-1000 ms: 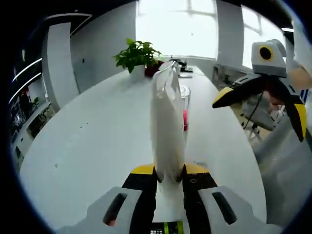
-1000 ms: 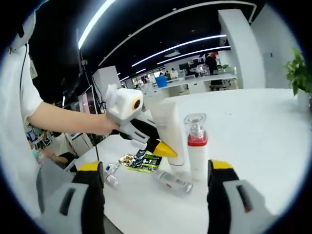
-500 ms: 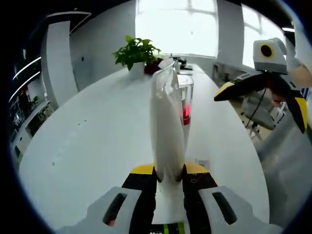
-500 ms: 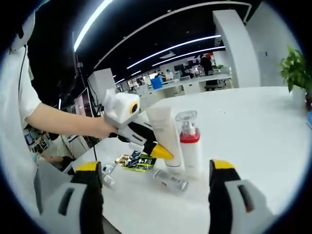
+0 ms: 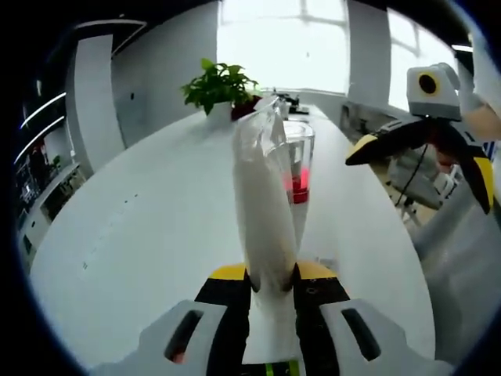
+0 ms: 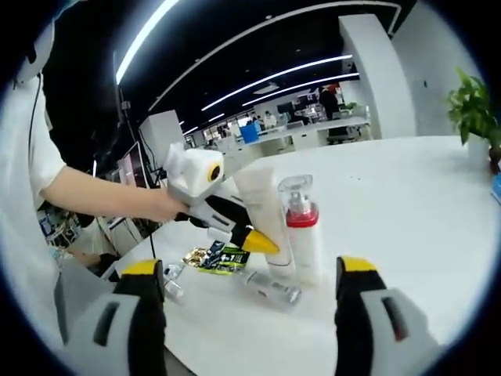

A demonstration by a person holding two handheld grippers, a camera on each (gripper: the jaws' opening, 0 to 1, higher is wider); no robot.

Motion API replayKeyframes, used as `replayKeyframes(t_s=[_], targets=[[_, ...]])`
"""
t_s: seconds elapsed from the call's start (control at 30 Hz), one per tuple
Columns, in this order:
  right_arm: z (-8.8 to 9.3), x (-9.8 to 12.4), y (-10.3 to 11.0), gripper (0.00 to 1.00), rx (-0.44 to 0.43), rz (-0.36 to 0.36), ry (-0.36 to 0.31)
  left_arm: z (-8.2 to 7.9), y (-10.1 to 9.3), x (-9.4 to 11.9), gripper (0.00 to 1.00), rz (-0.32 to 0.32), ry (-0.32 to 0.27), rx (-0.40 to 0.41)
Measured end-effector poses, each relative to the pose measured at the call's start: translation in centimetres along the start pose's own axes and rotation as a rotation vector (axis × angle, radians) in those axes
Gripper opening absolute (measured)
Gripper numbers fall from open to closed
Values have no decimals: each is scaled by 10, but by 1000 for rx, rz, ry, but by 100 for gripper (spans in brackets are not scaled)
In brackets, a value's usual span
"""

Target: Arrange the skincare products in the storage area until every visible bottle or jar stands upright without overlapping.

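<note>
The left gripper [image 5: 271, 283] clamps the white tube [image 5: 262, 204] upright beside the pump bottle [image 6: 301, 235]; the right gripper [image 6: 246, 274] hangs spread, empty; next, probably release once it stands, then right the small bottle [image 6: 270, 288] lying on the table [image 6: 407, 204].

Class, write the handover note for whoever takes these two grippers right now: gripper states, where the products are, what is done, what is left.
Left gripper: shut on the white tube, held on end on the table.
Right gripper: open, holding nothing.
Done: pump bottle with the red band stands upright beside the tube.
Left: small clear bottle lies on its side near the foil sachets; stand it up, release the tube.
</note>
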State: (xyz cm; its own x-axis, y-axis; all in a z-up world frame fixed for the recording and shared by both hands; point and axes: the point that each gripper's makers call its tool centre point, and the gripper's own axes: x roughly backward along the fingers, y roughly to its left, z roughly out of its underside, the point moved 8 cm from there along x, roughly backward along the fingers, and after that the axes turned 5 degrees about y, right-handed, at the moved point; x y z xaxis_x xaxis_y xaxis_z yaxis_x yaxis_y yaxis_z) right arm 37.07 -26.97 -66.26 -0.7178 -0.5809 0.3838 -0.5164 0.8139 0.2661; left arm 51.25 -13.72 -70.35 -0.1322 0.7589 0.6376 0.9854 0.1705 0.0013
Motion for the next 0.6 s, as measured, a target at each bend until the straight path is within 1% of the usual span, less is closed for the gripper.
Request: replayKeyframes(t_s=[0.17, 0.6], targets=[[1, 0, 0, 91, -5, 0, 1, 0, 0, -1, 17, 5, 13, -2], [1, 1, 0, 91, -10, 5, -6, 0, 1, -2, 17, 11, 21, 0]])
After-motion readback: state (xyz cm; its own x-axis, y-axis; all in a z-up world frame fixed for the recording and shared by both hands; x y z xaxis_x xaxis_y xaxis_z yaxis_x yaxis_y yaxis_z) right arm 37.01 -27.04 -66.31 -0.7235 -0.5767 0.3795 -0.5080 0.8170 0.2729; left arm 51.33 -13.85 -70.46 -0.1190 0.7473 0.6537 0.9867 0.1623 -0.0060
